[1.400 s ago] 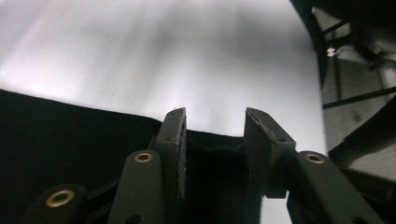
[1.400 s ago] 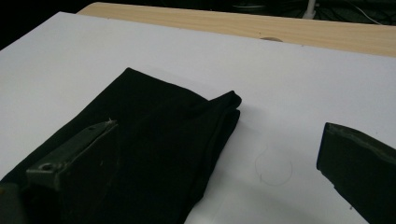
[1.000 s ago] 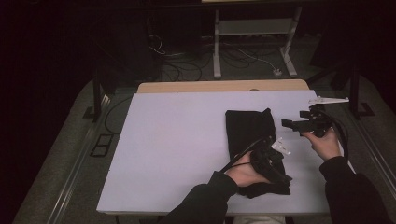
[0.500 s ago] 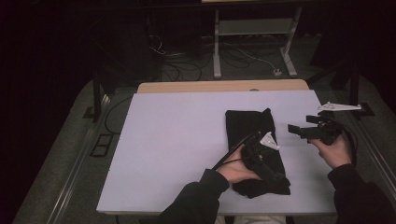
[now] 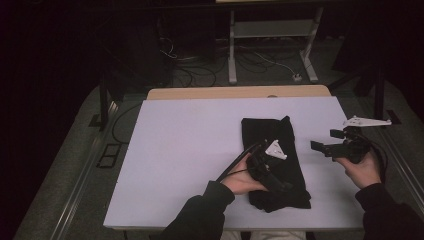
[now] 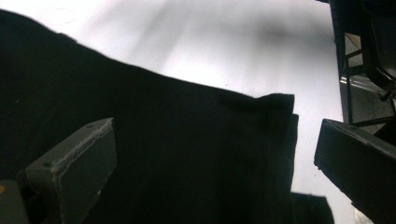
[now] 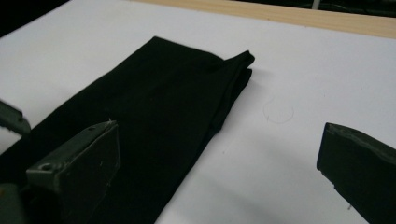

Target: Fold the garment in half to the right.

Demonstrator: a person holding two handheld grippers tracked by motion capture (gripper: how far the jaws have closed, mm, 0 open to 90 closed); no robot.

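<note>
Left gripper (image 5: 280, 181) hovers wide-jawed over folded black cloth (image 5: 272, 135); right gripper (image 5: 327, 142) spread, level beside it.

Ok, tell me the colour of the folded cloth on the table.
Plain black, no pattern; the folded cloth shows best in the right gripper view.

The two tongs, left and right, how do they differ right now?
The left tongs sit over the folded black cloth; the right tongs sit beside it, over bare white table. The left tongs have just been opening, with nothing clamped. Both stand open and hold nothing.
</note>
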